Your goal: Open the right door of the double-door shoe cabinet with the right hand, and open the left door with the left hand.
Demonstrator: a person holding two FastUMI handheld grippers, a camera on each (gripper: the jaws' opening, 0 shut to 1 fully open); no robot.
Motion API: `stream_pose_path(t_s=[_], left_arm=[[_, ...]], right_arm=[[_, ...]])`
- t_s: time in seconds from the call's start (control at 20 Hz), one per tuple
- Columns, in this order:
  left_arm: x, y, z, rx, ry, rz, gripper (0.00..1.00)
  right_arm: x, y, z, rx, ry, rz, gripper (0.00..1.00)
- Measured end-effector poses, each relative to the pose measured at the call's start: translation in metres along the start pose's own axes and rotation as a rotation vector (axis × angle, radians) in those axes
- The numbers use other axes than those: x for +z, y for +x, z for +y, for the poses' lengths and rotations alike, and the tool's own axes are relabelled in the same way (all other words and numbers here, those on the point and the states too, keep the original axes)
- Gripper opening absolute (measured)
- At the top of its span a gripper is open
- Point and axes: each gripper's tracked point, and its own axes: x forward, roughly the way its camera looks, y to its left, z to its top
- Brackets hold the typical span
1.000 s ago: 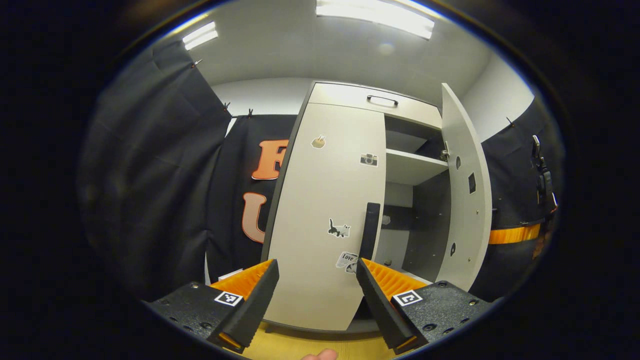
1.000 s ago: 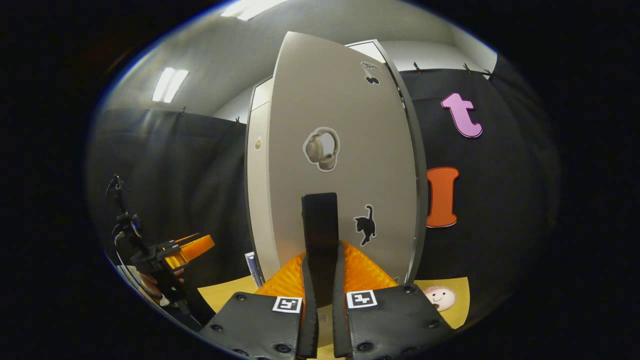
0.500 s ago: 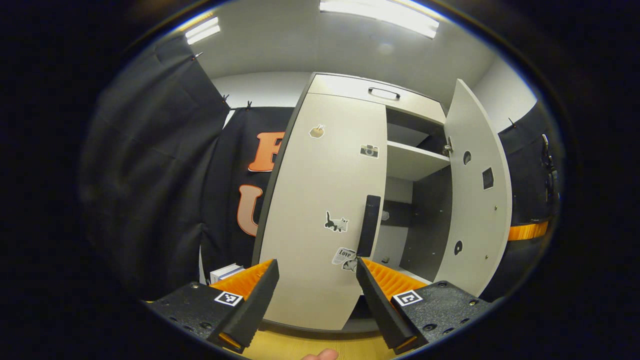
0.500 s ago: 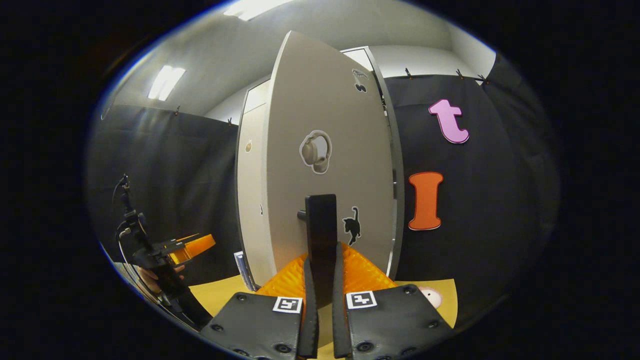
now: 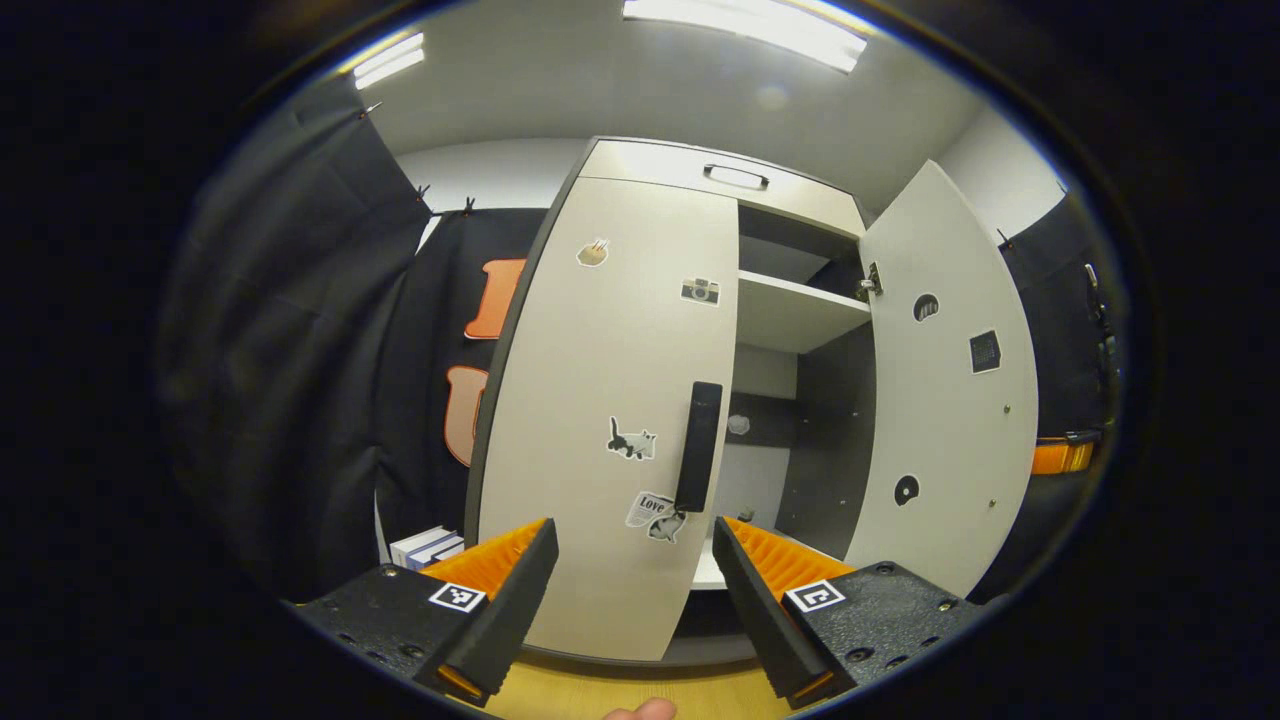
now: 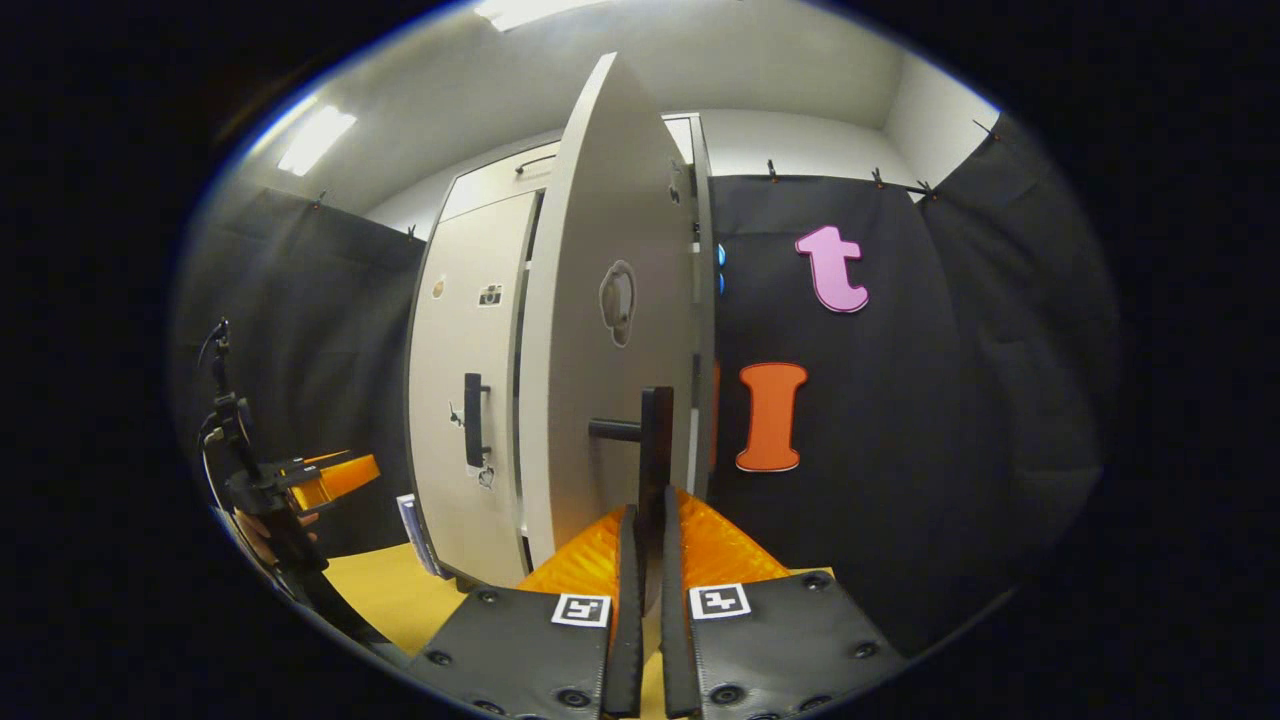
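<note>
The pale shoe cabinet's left door [image 5: 590, 400] is closed, with stickers and a black upright handle [image 5: 698, 445] at its right edge. My left gripper [image 5: 632, 560] is open a short way in front of that handle, touching nothing. The right door [image 5: 950, 400] stands swung wide. In the right gripper view this right door [image 6: 610, 350] is seen almost edge-on, and my right gripper [image 6: 645, 520] is shut on its black handle [image 6: 655, 450]. The left gripper [image 6: 320, 478] also appears far off at the left, before the left door [image 6: 470, 380].
Behind the open door are a white shelf [image 5: 790, 315] and a dark interior. A drawer with a handle [image 5: 735, 177] tops the cabinet. Books [image 5: 425, 547] lie by its left foot on the yellow floor [image 5: 600, 695]. Black cloth walls stand close on both sides.
The right door has swung further out with my right gripper shut on its handle. The left gripper has shifted rightward, so the left door's handle now sits between its open fingers.
</note>
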Motion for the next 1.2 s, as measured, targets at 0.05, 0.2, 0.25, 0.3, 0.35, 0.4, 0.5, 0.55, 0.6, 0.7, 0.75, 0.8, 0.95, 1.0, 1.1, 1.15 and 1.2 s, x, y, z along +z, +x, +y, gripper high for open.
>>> stream_pose_path(t_s=[0.05,0.2,0.25,0.3,0.35,0.4,0.5,0.55,0.6,0.7,0.75,0.8,0.95,1.0,1.1,1.15,1.2], left_arm=[[0.0,0.002,-0.006,-0.013,0.0,0.001,0.94],[0.008,0.012,-0.021,-0.044,-0.011,0.007,0.94],[0.013,0.018,-0.024,-0.046,-0.01,0.012,0.94],[0.019,0.026,-0.026,-0.041,-0.006,0.013,0.94],[0.025,0.033,-0.026,-0.031,0.001,0.018,0.94],[0.027,0.043,-0.026,-0.026,0.009,0.028,0.93],[0.034,0.063,-0.033,-0.043,0.012,0.025,0.96],[0.035,0.074,-0.038,-0.061,0.006,0.022,0.94],[0.035,0.085,-0.042,-0.074,0.005,0.026,0.94],[0.031,0.105,-0.045,-0.076,0.026,0.04,0.94],[0.031,0.114,-0.044,-0.07,0.041,0.041,0.94],[0.031,0.123,-0.042,-0.056,0.054,0.039,0.94],[0.028,0.143,-0.043,-0.041,0.065,0.039,0.94],[0.027,0.149,-0.045,-0.042,0.069,0.04,0.94],[0.023,0.162,-0.048,-0.035,0.084,0.045,0.94],[0.019,0.169,-0.047,-0.021,0.092,0.048,0.94],[0.017,0.175,-0.044,0.001,0.098,0.051,0.94]], right_arm=[[0.0,0.0,-0.005,-0.024,0.006,-0.003,0.16],[0.002,0.002,-0.002,-0.027,0.039,-0.018,0.16],[0.002,0.003,-0.002,-0.033,0.041,-0.018,0.15],[0.002,0.002,-0.005,-0.046,0.033,-0.02,0.15],[0.003,-0.003,-0.007,-0.056,0.03,-0.021,0.16],[0.003,-0.009,-0.009,-0.072,0.032,-0.03,0.16],[0.008,-0.014,-0.016,-0.116,0.041,-0.058,0.15],[0.01,-0.018,-0.023,-0.152,0.047,-0.073,0.15],[0.012,-0.022,-0.03,-0.187,0.056,-0.086,0.16],[0.011,-0.034,-0.039,-0.223,0.072,-0.097,0.08],[0.009,-0.038,-0.041,-0.233,0.075,-0.093,0.16],[0.007,-0.043,-0.046,-0.254,0.071,-0.085,0.33],[-0.001,-0.061,-0.073,-0.366,0.032,-0.063,0.83],[-0.002,-0.067,-0.076,-0.389,0.019,-0.057,1.0],[-0.006,-0.07,-0.079,-0.396,0.014,-0.041,0.88],[-0.009,-0.071,-0.078,-0.396,0.016,-0.032,0.98],[-0.011,-0.072,-0.078,-0.394,0.017,-0.027,0.98]])
